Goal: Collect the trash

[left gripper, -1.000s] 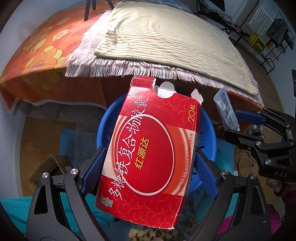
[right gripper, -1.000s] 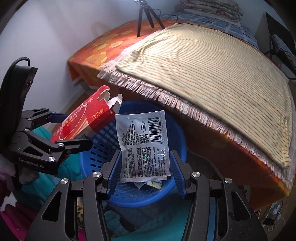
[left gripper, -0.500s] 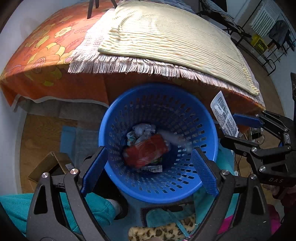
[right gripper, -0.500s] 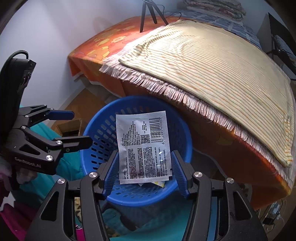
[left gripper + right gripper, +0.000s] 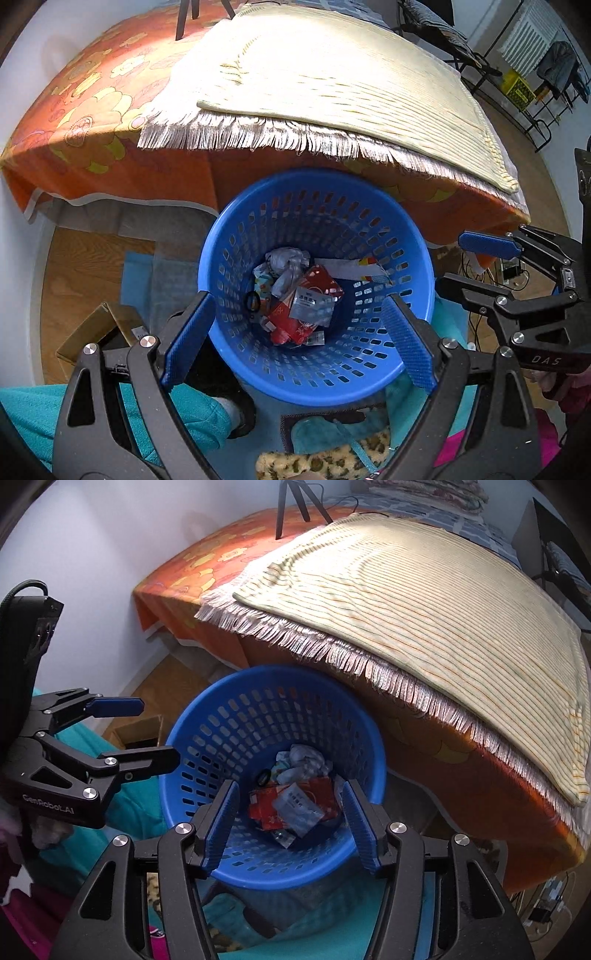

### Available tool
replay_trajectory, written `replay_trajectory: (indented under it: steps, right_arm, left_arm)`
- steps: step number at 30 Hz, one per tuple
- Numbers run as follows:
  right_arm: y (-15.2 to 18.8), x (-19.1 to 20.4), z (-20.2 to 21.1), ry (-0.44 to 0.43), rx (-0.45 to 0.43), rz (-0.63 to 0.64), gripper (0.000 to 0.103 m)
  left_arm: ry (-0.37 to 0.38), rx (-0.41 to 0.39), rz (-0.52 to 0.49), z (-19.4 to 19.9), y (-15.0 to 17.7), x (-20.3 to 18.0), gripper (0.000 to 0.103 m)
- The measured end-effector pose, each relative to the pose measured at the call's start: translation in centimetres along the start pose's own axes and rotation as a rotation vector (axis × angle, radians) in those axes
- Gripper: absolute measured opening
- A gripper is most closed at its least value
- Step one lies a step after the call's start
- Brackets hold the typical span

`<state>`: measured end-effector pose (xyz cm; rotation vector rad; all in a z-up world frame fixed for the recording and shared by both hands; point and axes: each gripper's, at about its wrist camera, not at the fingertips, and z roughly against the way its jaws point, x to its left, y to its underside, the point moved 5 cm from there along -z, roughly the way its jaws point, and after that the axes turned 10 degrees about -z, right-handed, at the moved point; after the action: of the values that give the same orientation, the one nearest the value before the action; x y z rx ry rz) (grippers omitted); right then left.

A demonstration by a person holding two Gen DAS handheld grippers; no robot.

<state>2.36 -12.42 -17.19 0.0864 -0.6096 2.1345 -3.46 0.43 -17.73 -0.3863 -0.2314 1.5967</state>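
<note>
A blue perforated basket (image 5: 413, 236) (image 5: 184, 746) stands on the floor by the bed. In it lie a red medicine box (image 5: 291, 321) (image 5: 266, 808), a silver sachet (image 5: 312, 304) (image 5: 295, 808) on top of the box, and crumpled wrappers (image 5: 284, 262). My left gripper (image 5: 295, 336) is open and empty above the basket's near rim; it also shows in the right wrist view (image 5: 136, 731). My right gripper (image 5: 291, 819) is open and empty over the basket; it also shows in the left wrist view (image 5: 465, 262).
A bed with an orange flowered sheet (image 5: 74, 122) and a fringed striped blanket (image 5: 424, 583) overhangs the basket's far side. A cardboard box (image 5: 99, 328) sits on the wooden floor at left. Teal cloth (image 5: 184, 413) and a leopard-print piece (image 5: 325, 461) lie below me.
My left gripper let go of the red box, which fell into the basket. Then my right gripper opened and the silver sachet dropped in on top of the box.
</note>
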Motion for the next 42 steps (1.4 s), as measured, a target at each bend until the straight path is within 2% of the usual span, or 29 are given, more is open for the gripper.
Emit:
replay_trajectory:
  steps: [10, 19, 31, 42]
  right_arm:
    - [-0.5, -0.4, 1.2, 0.002, -0.029, -0.019, 0.058]
    - [-1.6, -1.6, 2.8, 0.018, -0.073, -0.071, 0.059]
    - [-3.8, -3.5, 6.7, 0.099, -0.193, -0.149, 0.067]
    - [-4.8, -5.4, 10.6, 0.143, -0.293, -0.236, 0.067]
  left_arm:
    - [-0.002, -0.032, 0.01, 1.1, -0.9, 0.1, 0.093]
    - [-0.011, -0.096, -0.015, 2.9, -3.0, -0.9, 0.093]
    - [-0.009, -0.219, -0.05, 6.3, -7.0, -2.9, 0.093]
    - [-0.015, -0.305, -0.047, 9.0, -9.0, -3.9, 0.094]
